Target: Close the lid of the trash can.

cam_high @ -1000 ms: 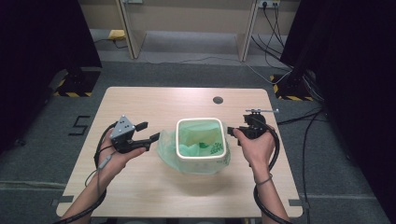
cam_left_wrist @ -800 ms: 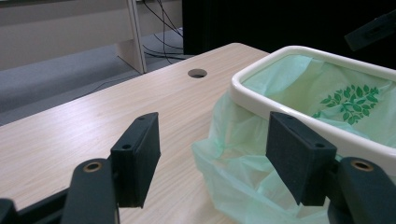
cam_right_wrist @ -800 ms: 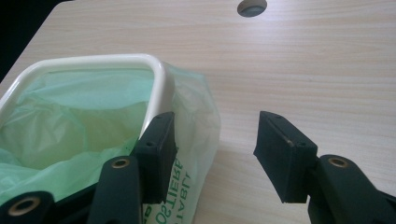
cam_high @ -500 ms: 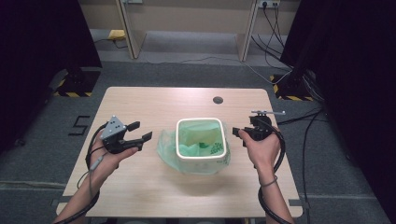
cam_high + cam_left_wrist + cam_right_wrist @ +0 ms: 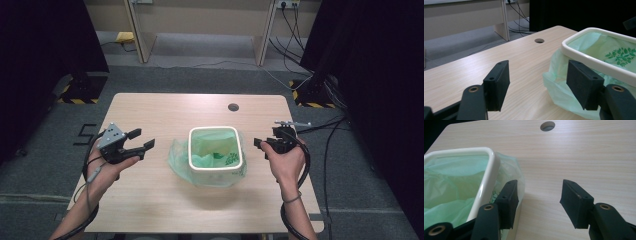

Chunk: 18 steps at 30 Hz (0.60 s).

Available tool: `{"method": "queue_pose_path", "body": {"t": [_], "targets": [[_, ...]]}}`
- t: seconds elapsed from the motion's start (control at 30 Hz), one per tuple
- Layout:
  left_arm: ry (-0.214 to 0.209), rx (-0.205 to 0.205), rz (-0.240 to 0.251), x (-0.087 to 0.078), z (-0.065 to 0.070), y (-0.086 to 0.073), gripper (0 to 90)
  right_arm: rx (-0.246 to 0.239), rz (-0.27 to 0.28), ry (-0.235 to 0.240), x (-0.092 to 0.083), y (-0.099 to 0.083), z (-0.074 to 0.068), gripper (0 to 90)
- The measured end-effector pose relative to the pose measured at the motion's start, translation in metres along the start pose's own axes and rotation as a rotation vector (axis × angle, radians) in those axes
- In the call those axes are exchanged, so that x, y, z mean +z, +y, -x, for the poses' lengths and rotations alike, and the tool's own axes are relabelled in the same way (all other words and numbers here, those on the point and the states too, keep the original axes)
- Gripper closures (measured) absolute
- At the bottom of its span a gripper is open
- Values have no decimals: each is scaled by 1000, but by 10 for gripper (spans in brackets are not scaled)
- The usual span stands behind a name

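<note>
A white bin (image 5: 215, 129) lined with a pale green bag (image 5: 177, 155) stands in the middle of the wooden table (image 5: 165, 115). My left gripper (image 5: 142, 141) hovers to the left of the bin, apart from it, jaws open and empty. In the left gripper view the open gripper (image 5: 539, 85) points toward the bag's overhang (image 5: 556, 80) and the bin's rim (image 5: 599, 66). My right gripper (image 5: 260, 146) is held just right of the bin. In the right gripper view the gripper (image 5: 539, 200) is open and empty, its left pad close beside the rim (image 5: 489, 170).
A round cable hole (image 5: 233, 107) sits in the table's far side. Bare wood lies around the bin. Cables trail from both grippers over the table edges. Dark curtains and floor cables (image 5: 320, 125) surround the table.
My left gripper has drawn back to the left, away from the bin, still open. The right gripper has stayed about where it was.
</note>
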State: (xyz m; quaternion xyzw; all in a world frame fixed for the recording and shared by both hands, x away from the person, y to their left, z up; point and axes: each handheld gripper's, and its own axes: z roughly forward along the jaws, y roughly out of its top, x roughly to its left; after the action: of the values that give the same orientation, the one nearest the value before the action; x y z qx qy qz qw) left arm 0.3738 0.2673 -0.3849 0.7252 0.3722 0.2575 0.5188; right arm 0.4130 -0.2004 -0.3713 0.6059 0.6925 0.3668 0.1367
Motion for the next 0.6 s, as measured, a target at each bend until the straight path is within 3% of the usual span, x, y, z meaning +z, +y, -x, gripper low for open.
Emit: {"method": "queue_pose_path", "body": {"t": [0.6], "targets": [[50, -27, 0, -22, -23, -9, 343, 0, 8, -26, -5, -14, 20, 468]]}}
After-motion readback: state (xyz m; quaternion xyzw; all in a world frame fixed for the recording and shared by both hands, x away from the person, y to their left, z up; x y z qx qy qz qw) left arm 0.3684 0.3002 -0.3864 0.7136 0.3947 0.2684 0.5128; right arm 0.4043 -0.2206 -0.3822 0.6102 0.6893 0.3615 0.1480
